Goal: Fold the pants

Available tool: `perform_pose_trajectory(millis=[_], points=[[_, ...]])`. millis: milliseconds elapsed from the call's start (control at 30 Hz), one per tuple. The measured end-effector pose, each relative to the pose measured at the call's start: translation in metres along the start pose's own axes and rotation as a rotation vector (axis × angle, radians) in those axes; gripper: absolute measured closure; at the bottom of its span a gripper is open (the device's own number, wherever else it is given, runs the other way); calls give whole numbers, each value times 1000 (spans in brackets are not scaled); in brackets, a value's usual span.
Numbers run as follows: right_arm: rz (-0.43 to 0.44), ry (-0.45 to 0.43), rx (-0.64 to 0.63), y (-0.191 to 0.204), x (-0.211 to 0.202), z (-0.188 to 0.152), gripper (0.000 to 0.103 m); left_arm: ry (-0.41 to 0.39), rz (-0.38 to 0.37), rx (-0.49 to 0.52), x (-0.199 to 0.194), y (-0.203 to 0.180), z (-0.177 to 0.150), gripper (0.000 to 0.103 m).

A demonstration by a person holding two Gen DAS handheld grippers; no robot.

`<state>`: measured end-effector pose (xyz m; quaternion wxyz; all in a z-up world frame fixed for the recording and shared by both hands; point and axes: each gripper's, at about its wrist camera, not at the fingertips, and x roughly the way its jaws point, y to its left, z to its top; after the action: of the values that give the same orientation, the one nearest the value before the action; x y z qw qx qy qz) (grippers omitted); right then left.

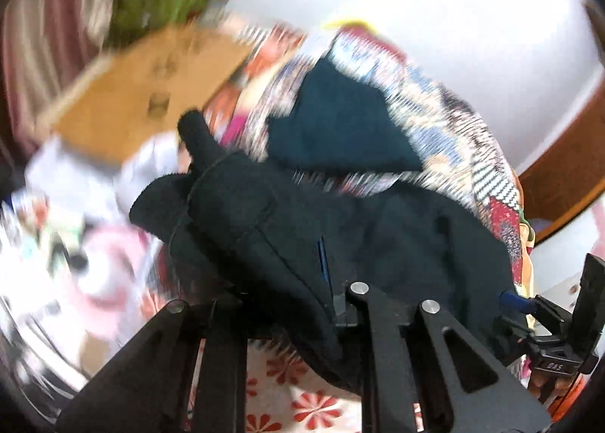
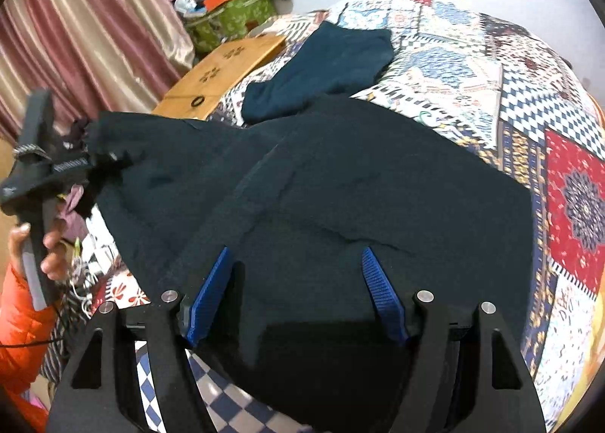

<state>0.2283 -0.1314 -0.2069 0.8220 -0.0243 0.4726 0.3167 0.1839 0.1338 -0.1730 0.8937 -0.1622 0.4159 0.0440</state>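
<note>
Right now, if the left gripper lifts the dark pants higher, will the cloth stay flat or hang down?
Probably it hangs: the pants already sag from the left gripper and crease on the quilt. The thick, fleecy-looking fabric likely grips the fingers well. The right gripper is open, so that side would drag.

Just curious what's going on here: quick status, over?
Left gripper clamped on dark pants edge, lifting. Right gripper open over them. Second dark garment lies beyond on quilt.

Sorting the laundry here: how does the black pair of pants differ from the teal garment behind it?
The black pants lie nearer, spread wide, with one end lifted by the left tool. The teal garment lies farther back, looks smaller, is bluer, and nothing touches it. Both rest on the patchwork quilt.
</note>
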Motion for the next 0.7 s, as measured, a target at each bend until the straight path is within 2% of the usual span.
perform_pose_trajectory(millis=[167, 300, 500, 600, 700], points=[[-22, -60, 61, -22, -26, -6, 35, -150, -39, 183, -40, -63, 31, 87], [-55, -107, 125, -45, -47, -15, 35, -203, -128, 285, -55, -117, 45, 87], [-131, -179, 207, -76, -80, -39, 35, -181, -252, 400, -50, -184, 42, 88], [-148, -192, 247, -88, -89, -50, 35, -141, -317, 454, -41, -217, 31, 89], [-160, -178, 275, -97, -93, -64, 35, -60, -393, 498, -22, -249, 14, 89]])
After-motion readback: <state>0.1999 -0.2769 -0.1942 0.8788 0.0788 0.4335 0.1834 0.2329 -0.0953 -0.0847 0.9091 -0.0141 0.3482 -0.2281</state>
